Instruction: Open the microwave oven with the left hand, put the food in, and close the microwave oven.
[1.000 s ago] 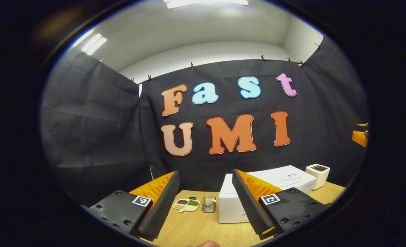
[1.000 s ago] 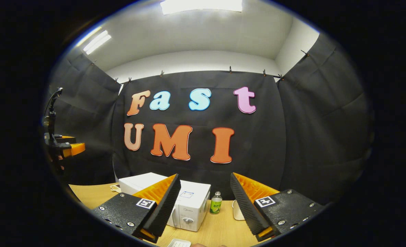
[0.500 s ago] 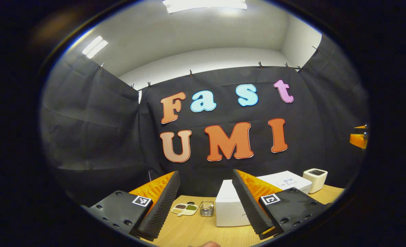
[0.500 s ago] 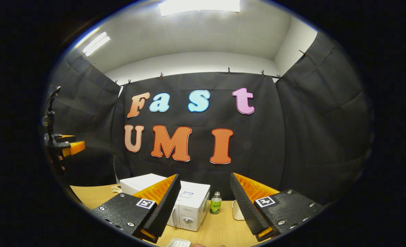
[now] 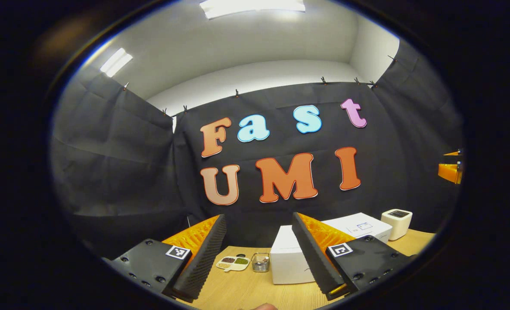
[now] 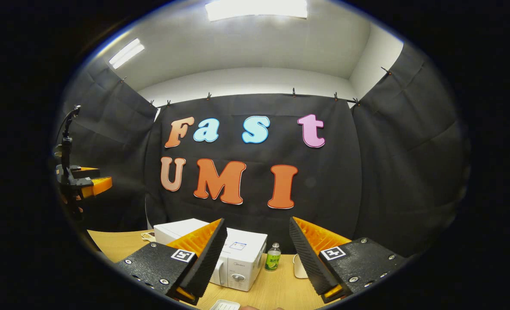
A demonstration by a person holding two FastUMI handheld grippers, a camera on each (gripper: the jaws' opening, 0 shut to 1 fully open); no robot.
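The white microwave [image 5: 286,260] stands on the wooden table [image 5: 246,292] with its door closed, partly behind one finger of my left gripper [image 5: 258,217]. That gripper is open, holds nothing and hovers well short of the oven. In the right gripper view the microwave [image 6: 243,256] shows its front knob. My right gripper [image 6: 257,220] is open too, with nothing between its fingers. A divided dish of food [image 5: 232,262] lies left of the oven. The edge of a white tray [image 6: 225,305] sits just below the right gripper.
A small metal-and-glass container [image 5: 260,262] stands between the dish and the oven. A white box-shaped appliance [image 5: 396,223] is at the far right. A green bottle [image 6: 273,257] and a white object [image 6: 299,267] stand right of the oven. Black cloth walls surround the table.
Both views shifted only slightly: the left one drifted a little, and the right one tilted so the scene sits lower. Both grippers stayed open and took hold of nothing.
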